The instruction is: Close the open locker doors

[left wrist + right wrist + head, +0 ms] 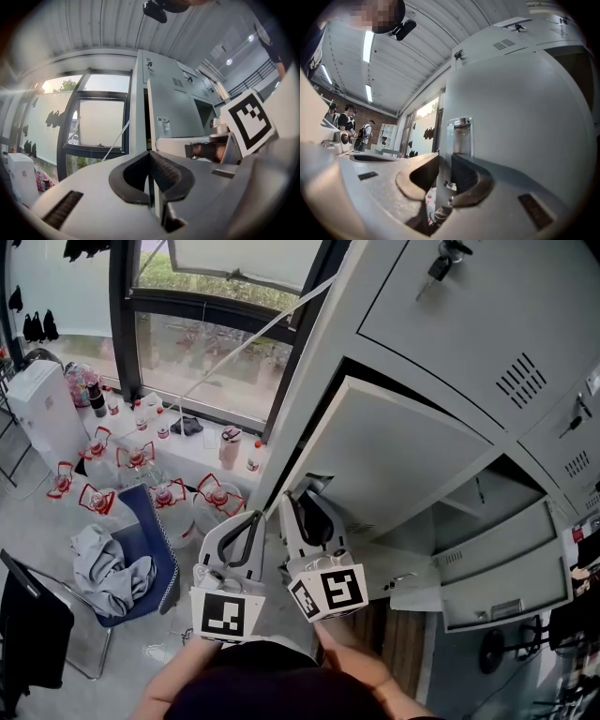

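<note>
At the centre of the head view, the open locker door [394, 456] stands swung out from the grey locker bank [525, 324], its free lower corner just at the right gripper [302, 501]. In the right gripper view the right gripper [443, 164] has its jaws partway apart, astride the door's edge, with the ribbed pads [463, 174] not clearly pressing on the metal; a small clear holder [460, 136] sits on the door face just above. The left gripper [253, 519] hangs beside it, clear of the door; its own view shows its jaws together at the tips with nothing between them. The step in hand appears to be taking hold of this door; the next move probably calls for a firm grip or a flat push, then swinging the panel toward its frame until it latches. At lower right a second open door [506, 582] also waits, well apart from both grippers. To the upper right is a shut door with a key [441, 261]. Left of the lockers are a window [216, 343], red-handled jugs [141, 460] and a chair with grey cloth [112, 573], none in the door's swing.
</note>
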Motion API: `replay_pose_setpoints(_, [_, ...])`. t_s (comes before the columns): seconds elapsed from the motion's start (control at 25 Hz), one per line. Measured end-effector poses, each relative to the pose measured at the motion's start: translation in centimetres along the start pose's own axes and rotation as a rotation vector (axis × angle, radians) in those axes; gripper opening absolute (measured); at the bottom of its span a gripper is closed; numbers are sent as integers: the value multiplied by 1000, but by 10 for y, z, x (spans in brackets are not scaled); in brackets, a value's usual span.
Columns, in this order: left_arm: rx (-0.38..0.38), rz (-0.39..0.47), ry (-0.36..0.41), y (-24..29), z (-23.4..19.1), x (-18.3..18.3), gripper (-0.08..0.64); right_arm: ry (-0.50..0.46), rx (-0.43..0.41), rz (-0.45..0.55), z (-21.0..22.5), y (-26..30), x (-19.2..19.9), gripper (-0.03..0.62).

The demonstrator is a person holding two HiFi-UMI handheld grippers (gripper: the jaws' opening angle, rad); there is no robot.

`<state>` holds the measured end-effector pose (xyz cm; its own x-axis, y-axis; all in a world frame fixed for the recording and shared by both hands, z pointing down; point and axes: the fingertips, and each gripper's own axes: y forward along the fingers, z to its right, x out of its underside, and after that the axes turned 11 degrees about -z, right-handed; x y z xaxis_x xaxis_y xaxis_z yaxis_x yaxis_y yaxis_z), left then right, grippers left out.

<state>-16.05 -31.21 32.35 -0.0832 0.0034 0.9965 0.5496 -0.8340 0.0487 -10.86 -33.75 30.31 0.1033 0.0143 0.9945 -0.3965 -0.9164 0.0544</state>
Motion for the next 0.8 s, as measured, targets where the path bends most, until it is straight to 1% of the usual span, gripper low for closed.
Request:
replay_pose_setpoints(0.36, [21,-6,-9,13,1,2,2,6,17,-9,9,12,0,67])
replay_pose_setpoints(0.64, [14,-16,-29,18,-8,7,2,14,40,-16,17,21,0,57])
replay_pose_setpoints(0.8, [10,-15,-27,19,-11,8,2,16,54,-19,19,25,0,54])
